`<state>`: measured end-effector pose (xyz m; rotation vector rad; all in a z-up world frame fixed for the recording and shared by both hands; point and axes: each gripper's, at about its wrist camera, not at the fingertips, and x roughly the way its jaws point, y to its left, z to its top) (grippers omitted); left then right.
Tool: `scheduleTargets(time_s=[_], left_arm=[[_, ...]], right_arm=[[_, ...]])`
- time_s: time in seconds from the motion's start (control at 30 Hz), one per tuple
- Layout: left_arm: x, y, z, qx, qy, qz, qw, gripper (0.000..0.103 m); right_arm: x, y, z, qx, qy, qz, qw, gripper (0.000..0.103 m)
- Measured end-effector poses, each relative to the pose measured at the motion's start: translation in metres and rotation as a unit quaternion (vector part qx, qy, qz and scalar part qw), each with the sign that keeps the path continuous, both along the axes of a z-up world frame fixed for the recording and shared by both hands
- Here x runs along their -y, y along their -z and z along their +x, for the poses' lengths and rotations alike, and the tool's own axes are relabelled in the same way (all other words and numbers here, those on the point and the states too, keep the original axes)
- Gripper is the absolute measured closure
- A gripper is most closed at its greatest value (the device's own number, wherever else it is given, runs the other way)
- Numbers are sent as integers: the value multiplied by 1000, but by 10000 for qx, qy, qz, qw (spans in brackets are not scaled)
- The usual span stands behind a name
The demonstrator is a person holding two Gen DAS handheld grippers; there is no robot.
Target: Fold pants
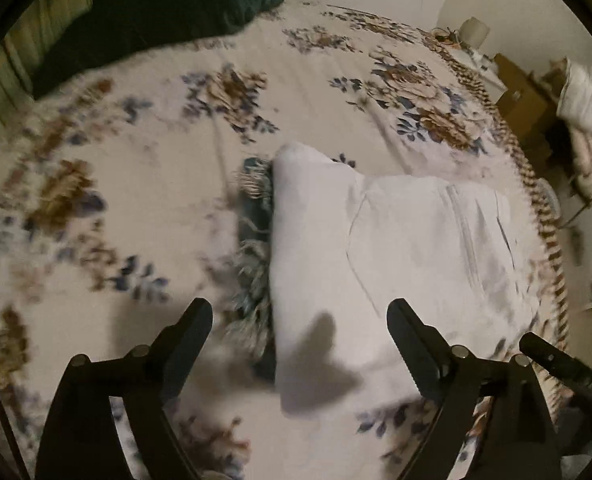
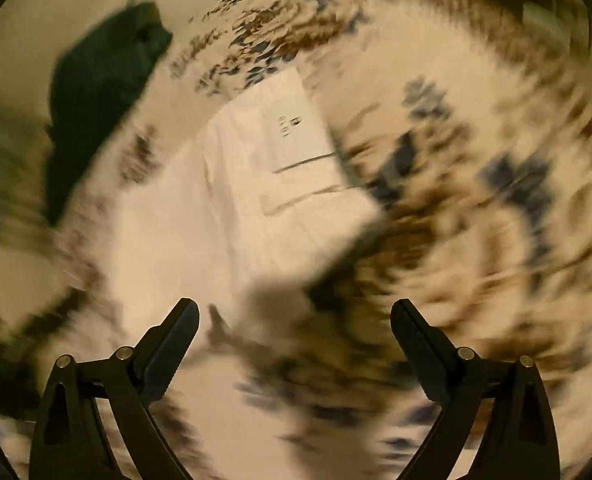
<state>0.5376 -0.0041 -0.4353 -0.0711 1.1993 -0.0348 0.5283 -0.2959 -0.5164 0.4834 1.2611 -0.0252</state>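
Note:
The white pants [image 1: 395, 248] lie folded in a thick rectangle on the flowered bedspread [image 1: 144, 152]. My left gripper [image 1: 299, 312] is open and empty, hovering over the near left edge of the pants. The other gripper's finger [image 1: 551, 356] shows at the right edge. In the blurred right wrist view the pants [image 2: 256, 184] lie ahead, with a label and seams visible. My right gripper [image 2: 296, 312] is open and empty above the near corner of the pants.
A dark green blanket [image 1: 164, 12] lies at the far left of the bed and shows in the right wrist view [image 2: 96, 100]. Beyond the right bed edge stand a cardboard box [image 1: 523, 96], piled white cloth [image 1: 583, 100] and a small lamp [image 1: 473, 30].

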Motion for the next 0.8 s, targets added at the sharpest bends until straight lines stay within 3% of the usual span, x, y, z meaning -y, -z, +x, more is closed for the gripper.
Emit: scheduleTargets(time_s=[0.13,0.27,0.53,0.8], left_arm=[[17,-24,-31,181,50,294,9994,13],[26,-44,-51,228,32,362,9991,13],[33,-107,-104,464,38,364,9983,13],[35,-197,-187,883,76,341,9955,13]], right_arm=[[-12,-43,-35,95,-430,-1026,9938,4],[-14,-84,-54,353,-606,-1432,9872,4],[-19,-190,-129,795,-626,-1539,9829,4],[-30,-305,-218,1229,-642,-1696,9757,4]])
